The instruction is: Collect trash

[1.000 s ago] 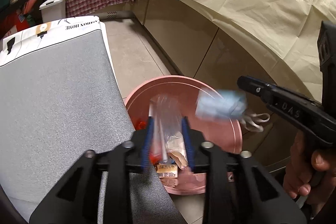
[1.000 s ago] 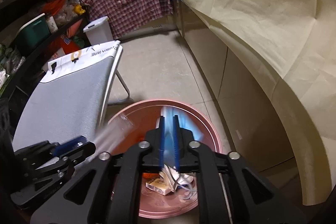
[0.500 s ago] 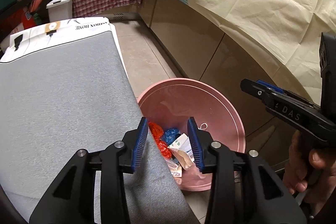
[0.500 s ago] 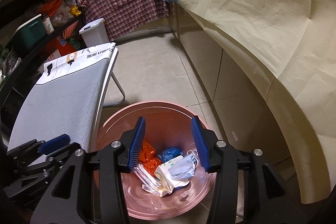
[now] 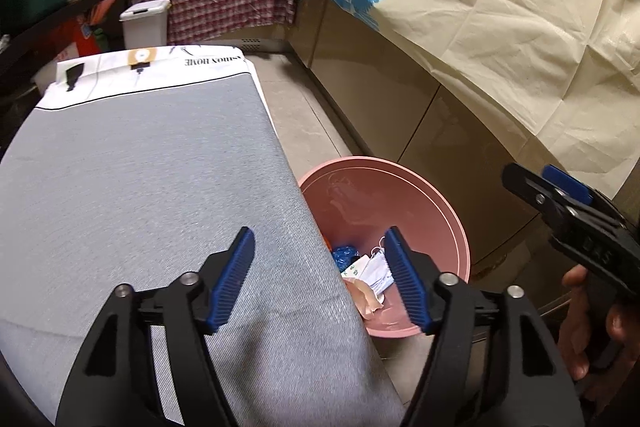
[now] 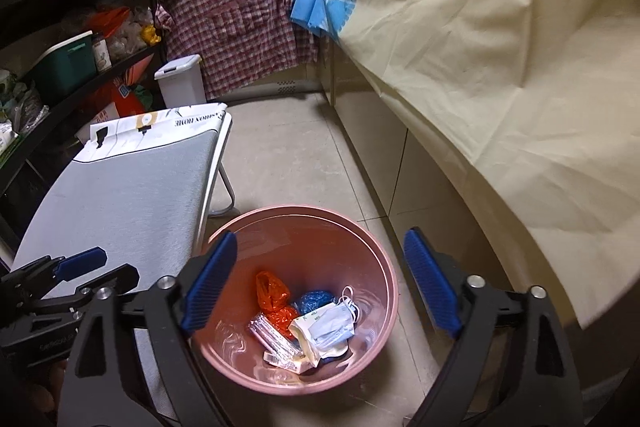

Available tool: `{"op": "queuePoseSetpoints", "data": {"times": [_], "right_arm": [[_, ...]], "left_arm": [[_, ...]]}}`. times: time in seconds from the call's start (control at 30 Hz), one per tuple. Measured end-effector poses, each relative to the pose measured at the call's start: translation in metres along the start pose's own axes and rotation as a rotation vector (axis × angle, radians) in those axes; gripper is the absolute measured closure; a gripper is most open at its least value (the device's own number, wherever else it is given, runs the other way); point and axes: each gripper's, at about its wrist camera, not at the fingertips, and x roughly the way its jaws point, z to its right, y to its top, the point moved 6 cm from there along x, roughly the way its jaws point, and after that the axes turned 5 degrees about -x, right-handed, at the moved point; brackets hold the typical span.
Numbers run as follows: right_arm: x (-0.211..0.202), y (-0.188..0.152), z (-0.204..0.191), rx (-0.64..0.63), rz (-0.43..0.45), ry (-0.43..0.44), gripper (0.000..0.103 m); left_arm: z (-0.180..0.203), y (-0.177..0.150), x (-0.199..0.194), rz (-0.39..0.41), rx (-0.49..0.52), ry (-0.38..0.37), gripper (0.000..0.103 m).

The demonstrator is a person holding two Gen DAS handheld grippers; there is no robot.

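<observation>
Two grippers, both empty, both with jaws opening. Left to right: grey padded worktop (image 5: 152, 187), looks like an ironing board, bare on the part in view; left gripper (image 5: 320, 279) hangs over its right edge, jaws roughly three-quarters spread, nothing between them, pitched down toward the bin. Pink bin (image 6: 384, 267) stands on the floor tiles just beside the board, against the cabinet fronts under the cream cloth (image 6: 500, 67). Right gripper (image 6: 320, 283) is directly above the bin mouth, jaws near full width, nothing held, angled down into it; the person's hand (image 5: 592, 327) on its grip shows at the right of the left wrist view. Trash is all at the bin bottom: orange plastic bag (image 6: 274, 301), crumpled blue wrapper (image 6: 316, 301), face mask (image 6: 334, 323) with loose ear loops, clear plastic sleeve (image 6: 272, 339), small carton (image 6: 298, 365). My read on handling: everything is light and soft, films are slippery and collapse under pinch, so grab a bunched fold, not a flat face; take the mask by its pleated body since the loops snag; the carton is stiffer, pinch it across the narrow sides. No further trash visible on the board, so this drop looks done.
</observation>
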Motion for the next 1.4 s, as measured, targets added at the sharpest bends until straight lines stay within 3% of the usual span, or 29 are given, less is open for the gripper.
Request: {"op": "queuePoseSetpoints", "data": {"times": [0.17,0.43,0.73,1.0,1.4], "right_arm": [[-0.029,-0.006,-0.002,-0.001,0.024,-0.025,0.009],[-0.067,-0.027,0.013,0.069,-0.003,-0.052,0.008],[-0.090,-0.049,0.000,0.027,-0.011,-0.087,0.008],[-0.096,-0.055,-0.007,0.007,0.006,-0.093,0.008],[-0.089,-0.055,-0.009,0.015,-0.007,-0.083,0.008]], "left_arm": [[0.002,-0.002,-0.024,0.032,-0.012,0.008,0.024],[0.005,-0.007,-0.072,0.120,0.001,0.074,0.008],[-0.006,-0.027,-0.121,0.151,-0.026,0.130,0.008],[0.001,-0.036,-0.111,0.160,0.034,0.158,0.008],[0.013,-0.052,-0.096,0.129,0.067,0.100,0.008]]}}
